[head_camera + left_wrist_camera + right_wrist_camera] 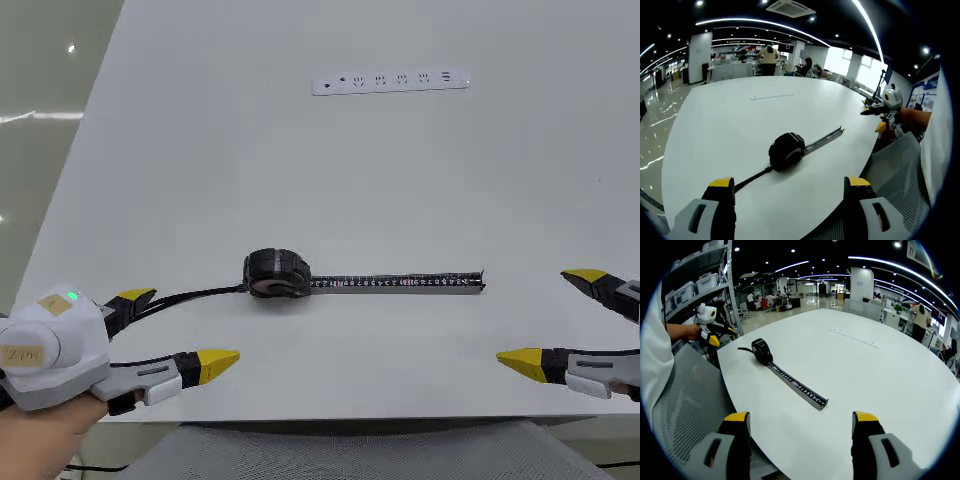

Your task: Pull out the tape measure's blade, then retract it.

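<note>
A black tape measure (276, 274) lies on the white table (300, 170), its blade (398, 283) pulled out to the right and resting flat, with a black strap (195, 296) trailing left. My left gripper (186, 330) hangs open at the near left edge, apart from the case (786, 150). At the near right my right gripper (561, 320) is open, a little past the blade's hook end (482, 281). The case (760, 349) and blade (797, 386) lie ahead of the right jaws, nothing between them. The right gripper (879, 112) appears at the far right of the left gripper view.
A white power strip (391, 81) lies at the far side of the table. A grey mesh chair back (330, 452) sits just under the near table edge. People stand at distant desks (769, 54) in the hall behind.
</note>
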{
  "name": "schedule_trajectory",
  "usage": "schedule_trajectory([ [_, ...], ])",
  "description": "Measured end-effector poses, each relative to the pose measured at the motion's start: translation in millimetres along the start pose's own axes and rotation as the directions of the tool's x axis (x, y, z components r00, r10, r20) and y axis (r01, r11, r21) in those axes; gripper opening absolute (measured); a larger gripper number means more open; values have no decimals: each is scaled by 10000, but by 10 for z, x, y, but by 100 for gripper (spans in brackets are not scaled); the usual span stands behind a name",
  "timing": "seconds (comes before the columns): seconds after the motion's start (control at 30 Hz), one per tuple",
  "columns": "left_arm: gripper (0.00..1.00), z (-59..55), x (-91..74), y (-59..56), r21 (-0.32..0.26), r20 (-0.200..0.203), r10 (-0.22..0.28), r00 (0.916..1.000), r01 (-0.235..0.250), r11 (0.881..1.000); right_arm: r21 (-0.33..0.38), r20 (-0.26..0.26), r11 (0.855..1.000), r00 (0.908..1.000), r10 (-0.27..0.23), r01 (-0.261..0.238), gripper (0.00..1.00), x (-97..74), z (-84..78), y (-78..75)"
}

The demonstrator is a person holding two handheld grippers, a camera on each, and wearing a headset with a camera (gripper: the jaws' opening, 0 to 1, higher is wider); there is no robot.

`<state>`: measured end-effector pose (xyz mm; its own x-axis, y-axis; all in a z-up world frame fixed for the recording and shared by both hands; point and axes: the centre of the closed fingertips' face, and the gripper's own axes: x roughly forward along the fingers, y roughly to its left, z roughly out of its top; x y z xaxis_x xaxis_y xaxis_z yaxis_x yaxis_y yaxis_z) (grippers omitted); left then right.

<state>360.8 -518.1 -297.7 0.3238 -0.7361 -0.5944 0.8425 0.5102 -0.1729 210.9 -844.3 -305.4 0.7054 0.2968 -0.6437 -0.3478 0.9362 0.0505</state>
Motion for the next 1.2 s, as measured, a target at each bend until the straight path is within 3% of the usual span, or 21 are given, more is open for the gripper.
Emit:
schedule_trajectory([
  [0.23, 87, 29, 39, -54, -13, 120, -221, 9997, 221, 9998, 90, 56, 9999, 10000, 55, -55, 83, 20, -2, 10],
  [0.77, 87, 64, 51, -23, -217, 49, 132, 9999, -131, 9997, 50, 149, 10000, 9999, 82, -83, 83, 48, -10, 2],
  [1.2, 85, 147, 223, -141, -550, -81, 181, 9998, -185, 9983, 22, 534, 9998, 9984, 210, -211, 83, 65, 2, -17],
])
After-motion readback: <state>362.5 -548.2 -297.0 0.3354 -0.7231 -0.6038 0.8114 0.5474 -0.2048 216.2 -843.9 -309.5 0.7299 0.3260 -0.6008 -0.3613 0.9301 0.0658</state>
